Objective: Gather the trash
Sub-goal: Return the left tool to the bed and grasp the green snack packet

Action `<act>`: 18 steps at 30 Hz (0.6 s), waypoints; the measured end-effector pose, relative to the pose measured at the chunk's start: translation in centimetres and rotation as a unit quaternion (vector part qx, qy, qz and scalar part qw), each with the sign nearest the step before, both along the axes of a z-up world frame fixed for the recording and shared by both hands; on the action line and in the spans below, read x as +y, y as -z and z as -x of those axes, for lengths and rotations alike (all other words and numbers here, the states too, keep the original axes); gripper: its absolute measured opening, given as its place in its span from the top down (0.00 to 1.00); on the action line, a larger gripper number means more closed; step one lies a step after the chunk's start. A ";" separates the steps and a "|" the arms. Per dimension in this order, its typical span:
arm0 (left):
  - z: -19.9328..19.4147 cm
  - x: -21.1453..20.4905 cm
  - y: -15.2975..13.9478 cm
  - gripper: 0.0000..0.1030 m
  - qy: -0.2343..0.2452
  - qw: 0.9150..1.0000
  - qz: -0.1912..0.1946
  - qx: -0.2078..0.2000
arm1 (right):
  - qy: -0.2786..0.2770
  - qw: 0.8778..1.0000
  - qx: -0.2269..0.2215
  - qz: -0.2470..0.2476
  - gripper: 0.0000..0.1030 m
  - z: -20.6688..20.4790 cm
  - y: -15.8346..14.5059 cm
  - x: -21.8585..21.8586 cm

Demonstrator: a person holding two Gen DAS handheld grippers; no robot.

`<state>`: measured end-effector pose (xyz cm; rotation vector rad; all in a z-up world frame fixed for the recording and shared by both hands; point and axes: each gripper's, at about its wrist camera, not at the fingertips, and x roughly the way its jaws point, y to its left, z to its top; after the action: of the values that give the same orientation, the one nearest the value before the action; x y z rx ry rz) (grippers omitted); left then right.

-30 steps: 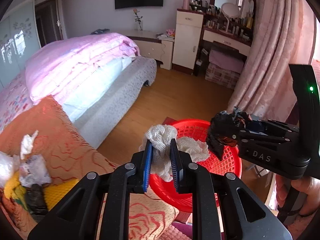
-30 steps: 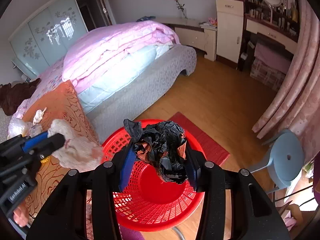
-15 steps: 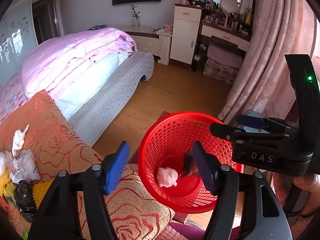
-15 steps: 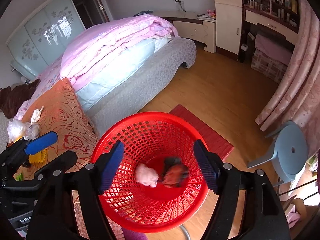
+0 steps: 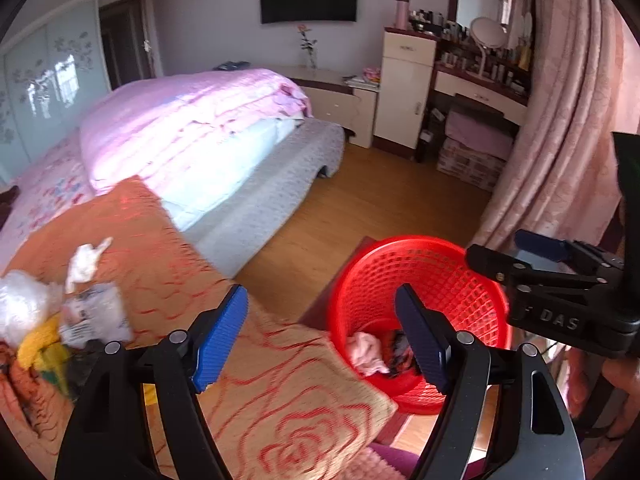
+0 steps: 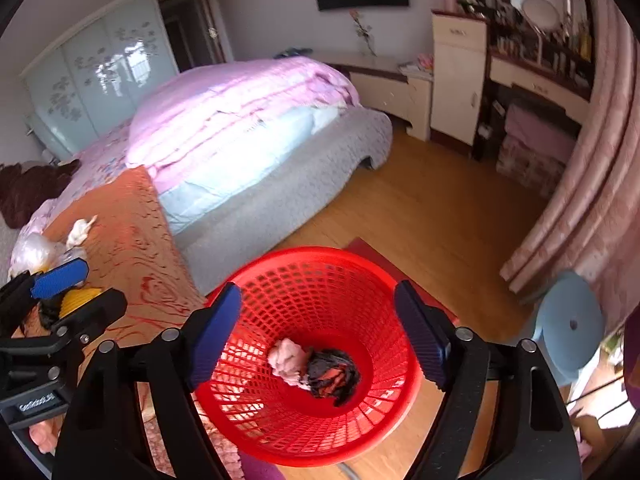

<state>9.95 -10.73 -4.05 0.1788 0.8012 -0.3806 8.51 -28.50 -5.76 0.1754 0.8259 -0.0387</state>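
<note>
Two claws over one red basket (image 6: 320,276), both wide apart and gripping nothing. Left gripper (image 5: 320,336) just opened further, jaws gaping, nothing between the blue pads; aimed down at the near corner of the orange rose-patterned blanket (image 5: 280,396), basket just to its right past the blanket's edge. Right gripper (image 6: 318,334) likewise just opened further, empty, straddling the basket's mouth from above. Down on the basket floor, well below both claws: a pale pink-white wad (image 6: 289,362) touching a crumpled black wrapper (image 6: 334,368) with orange showing. Same wad (image 5: 366,352) seen in the left view, partly behind the left claw's right finger. Basket standing on the wooden floor (image 6: 432,216), against the blanket's edge, partly on a dark red mat (image 6: 374,249). More trash waiting on the blanket toward its far left edge, well apart from both claws: a white crumpled tissue (image 5: 86,258), a clear plastic bag (image 5: 22,310), a printed wrapper (image 5: 96,314), something yellow (image 5: 38,346) beneath. Beyond the blanket, a pink quilt (image 5: 184,120) on the bed. Blue stool (image 6: 570,322) to the right of the basket.
</note>
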 end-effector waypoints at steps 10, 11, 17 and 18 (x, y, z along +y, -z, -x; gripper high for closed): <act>1.5 7.6 -0.9 0.29 -0.084 0.996 -0.015 -0.004 | -0.072 0.997 -0.023 0.008 0.24 1.2 -1.2 6.2; 1.6 8.4 -0.9 0.29 -0.091 0.996 -0.016 -0.003 | -0.075 0.997 -0.023 0.008 0.24 1.2 -1.3 6.7; 2.3 13.7 -1.5 0.29 -0.144 0.990 -0.007 0.002 | -0.097 0.995 -0.017 0.006 0.24 1.6 -1.2 9.5; 2.4 14.8 -1.7 0.29 -0.153 0.988 -0.007 0.003 | -0.101 0.995 -0.015 0.004 0.24 1.6 -1.2 9.8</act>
<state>7.54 4.05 -2.33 0.0652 0.8224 -0.0863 6.88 -18.65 -4.55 0.0846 0.8093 0.1509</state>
